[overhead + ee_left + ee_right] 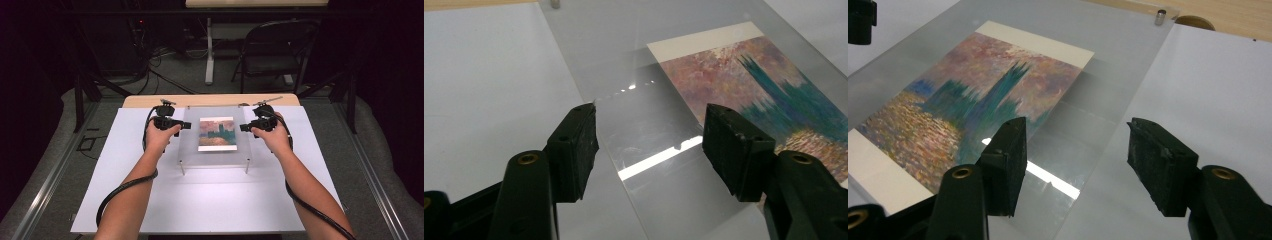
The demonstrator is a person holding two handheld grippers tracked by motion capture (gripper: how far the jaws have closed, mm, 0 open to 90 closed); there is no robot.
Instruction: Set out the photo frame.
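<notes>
A clear acrylic panel (192,150) stands on short metal legs over a white board, with a painted landscape print (217,133) under it. My left gripper (187,125) is at the panel's left edge, my right gripper (242,127) at its right edge, both pointing inward. In the left gripper view the open jaws of my left gripper (649,145) straddle the panel's edge (624,75), with the print (764,85) beyond. My right gripper (1075,155) likewise stands open over the panel's other edge (1118,65), beside the print (973,95). Nothing is pressed between either pair of jaws.
The white board (150,200) covers most of a wooden table (210,100). Metal standoffs mark the panel's corners (1160,16) (555,4) (182,167). A folding chair (275,50) and floor cables lie beyond the table. Part of the left gripper (860,20) shows across the panel.
</notes>
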